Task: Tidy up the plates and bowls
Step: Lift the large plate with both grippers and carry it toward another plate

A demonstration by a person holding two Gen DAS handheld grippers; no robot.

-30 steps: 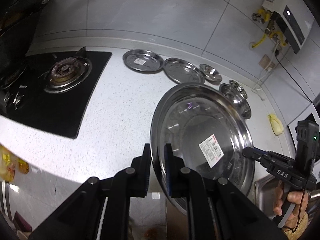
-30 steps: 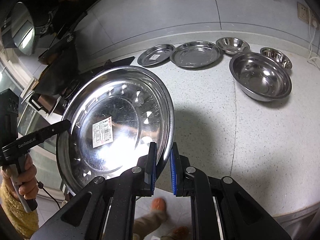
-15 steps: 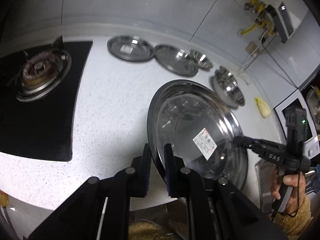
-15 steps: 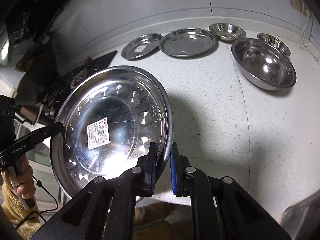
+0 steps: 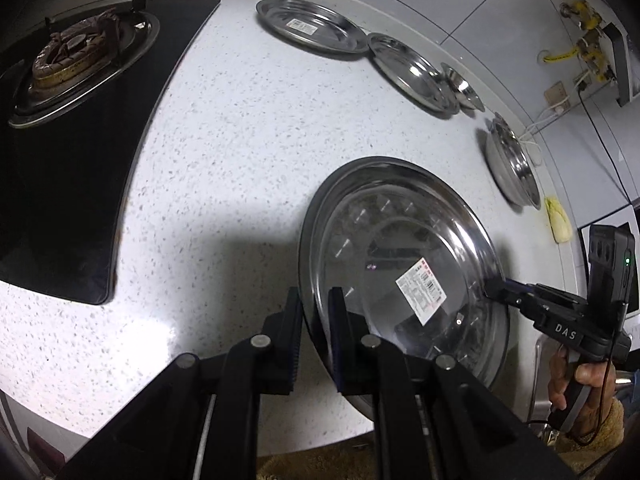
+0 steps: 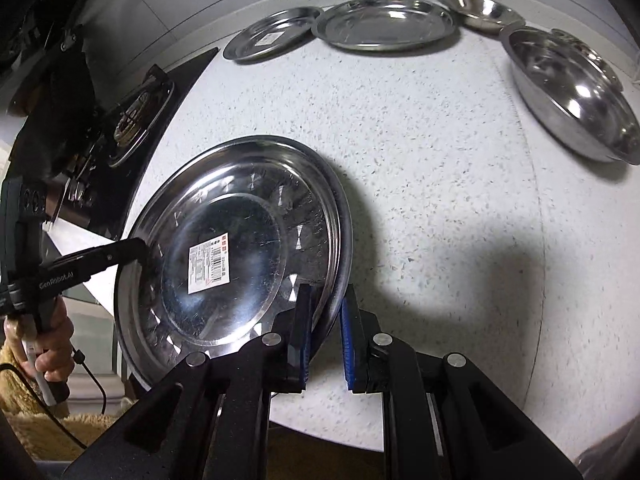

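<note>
1. My left hand-held gripper (image 5: 316, 328) is nearly closed, its two pads pinching the near rim of one large steel plate (image 5: 400, 264).
2. My right hand-held gripper (image 6: 324, 328) is likewise nearly closed and clamps the opposite rim of that same plate (image 6: 236, 248). So both hold one plate between them, tilted over the front part of the speckled counter (image 5: 240, 152); I cannot tell whether its far edge touches the surface.
3. One white barcode label (image 6: 209, 263) sits on the plate's inner face.
4. Ahead of my right hand-held gripper, along the wall, I count two more flat plates: a smaller plate with a sticker (image 6: 272, 34) and, just beside it on the right, a wider plate (image 6: 384, 22).
5. Bowls: I count three. A small bowl (image 6: 480, 10) stands behind the wider plate's right edge, a big bowl (image 6: 572, 96) lies well ahead and to the right of my right hand-held gripper, and another small bowl (image 6: 576, 42) peeks out behind it.
6. One gas burner (image 5: 76, 60) on one black hob (image 5: 60, 200) lies to the left of my left hand-held gripper.
7. One yellowish cloth-like lump (image 5: 558, 220) rests at the counter's right edge, beyond the big bowl.
</note>
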